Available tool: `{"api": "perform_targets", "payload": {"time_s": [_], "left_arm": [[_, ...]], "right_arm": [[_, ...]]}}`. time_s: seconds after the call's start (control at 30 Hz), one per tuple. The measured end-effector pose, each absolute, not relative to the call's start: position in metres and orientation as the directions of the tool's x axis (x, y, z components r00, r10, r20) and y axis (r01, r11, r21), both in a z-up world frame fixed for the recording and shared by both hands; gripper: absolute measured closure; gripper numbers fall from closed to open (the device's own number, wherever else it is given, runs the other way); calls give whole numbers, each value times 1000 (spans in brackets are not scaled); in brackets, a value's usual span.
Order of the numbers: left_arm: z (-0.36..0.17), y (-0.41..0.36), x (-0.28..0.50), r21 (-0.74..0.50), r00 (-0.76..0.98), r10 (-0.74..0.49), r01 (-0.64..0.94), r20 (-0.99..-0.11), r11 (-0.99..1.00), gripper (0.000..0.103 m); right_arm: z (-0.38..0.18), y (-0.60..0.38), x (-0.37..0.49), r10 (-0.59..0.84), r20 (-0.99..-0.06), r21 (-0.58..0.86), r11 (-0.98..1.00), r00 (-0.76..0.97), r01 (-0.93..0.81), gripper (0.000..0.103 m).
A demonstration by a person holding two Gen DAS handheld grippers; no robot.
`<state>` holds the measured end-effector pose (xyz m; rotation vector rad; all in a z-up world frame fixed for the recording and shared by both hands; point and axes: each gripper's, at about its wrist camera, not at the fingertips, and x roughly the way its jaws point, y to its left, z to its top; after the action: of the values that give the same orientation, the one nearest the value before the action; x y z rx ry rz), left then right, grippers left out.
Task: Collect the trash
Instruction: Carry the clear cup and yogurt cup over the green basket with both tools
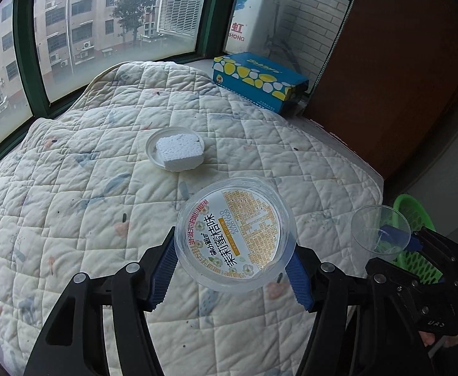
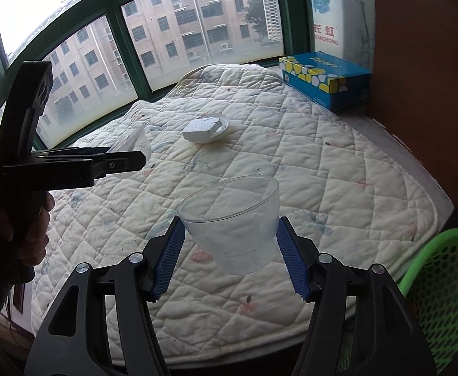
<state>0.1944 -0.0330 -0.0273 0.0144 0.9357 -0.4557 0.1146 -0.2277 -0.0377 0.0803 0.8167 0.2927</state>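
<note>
Gripping a round clear plastic lid (image 1: 233, 235) by its rim, the left gripper (image 1: 233, 269) has both blue pads pressed on opposite edges, which holds it clear of the quilt (image 1: 72, 188) for carrying; the lid is shallow, see-through, with a printed label of Chinese characters and yellow text showing through it. Farther off on the quilt a white foam block (image 1: 180, 150) sits in a small white dish (image 1: 153, 153), not yet collected. At the right edge the green basket (image 1: 413, 216) stands below the bed, likely the trash's destination. In the right wrist view, the right gripper (image 2: 230, 250) is clamped on a clear plastic cup (image 2: 232, 219), tilted with its mouth facing away, empty and slightly cloudy; the green basket (image 2: 442, 282) lies just to its right
</note>
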Motion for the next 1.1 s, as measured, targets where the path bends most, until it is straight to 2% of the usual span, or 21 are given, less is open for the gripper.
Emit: {"api": "perform_targets", "payload": {"time_s": [0.6, 1.1], "left_arm": [[-11, -125, 133, -186, 446, -461, 534, -767, 825, 42], [2, -197, 107, -168, 401, -511, 638, -760, 752, 42]], "right_arm": [[-34, -324, 47, 131, -703, 170, 985, 699, -13, 42], [-38, -417, 6, -77, -724, 93, 974, 686, 207, 42]]}}
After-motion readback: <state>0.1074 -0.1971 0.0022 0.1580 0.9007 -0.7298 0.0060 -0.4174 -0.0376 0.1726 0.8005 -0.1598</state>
